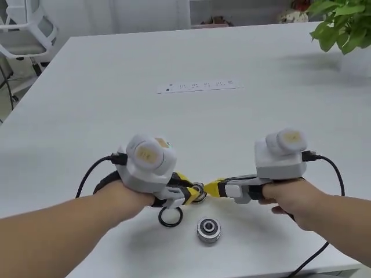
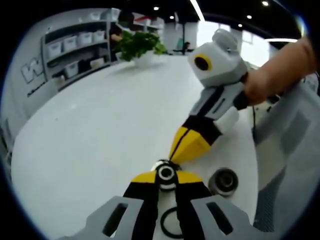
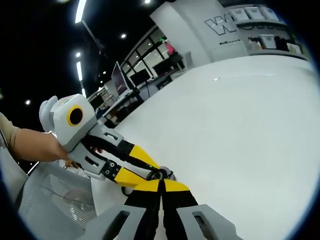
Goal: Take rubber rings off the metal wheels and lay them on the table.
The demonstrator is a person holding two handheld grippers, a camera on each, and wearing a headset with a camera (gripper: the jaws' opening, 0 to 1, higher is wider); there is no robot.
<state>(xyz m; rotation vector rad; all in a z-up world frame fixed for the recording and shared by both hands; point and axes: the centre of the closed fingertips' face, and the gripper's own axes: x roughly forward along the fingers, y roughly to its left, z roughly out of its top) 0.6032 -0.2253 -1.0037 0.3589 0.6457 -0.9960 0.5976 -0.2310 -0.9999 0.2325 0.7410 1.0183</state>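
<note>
Wheel [image 1: 199, 191] mostly hidden, plant [image 1: 342, 23] and chair [image 1: 39, 26] cropped

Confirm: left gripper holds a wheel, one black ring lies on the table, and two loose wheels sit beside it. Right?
Not quite: one loose wheel sits beside the black ring on the table, not two, as the head view shows. The left gripper does hold a wheel.

Leafy plant [image 1: 342, 23] far right, power strip [image 1: 200, 87] mid-distance, white chair [image 1: 26, 29] far left.
</note>
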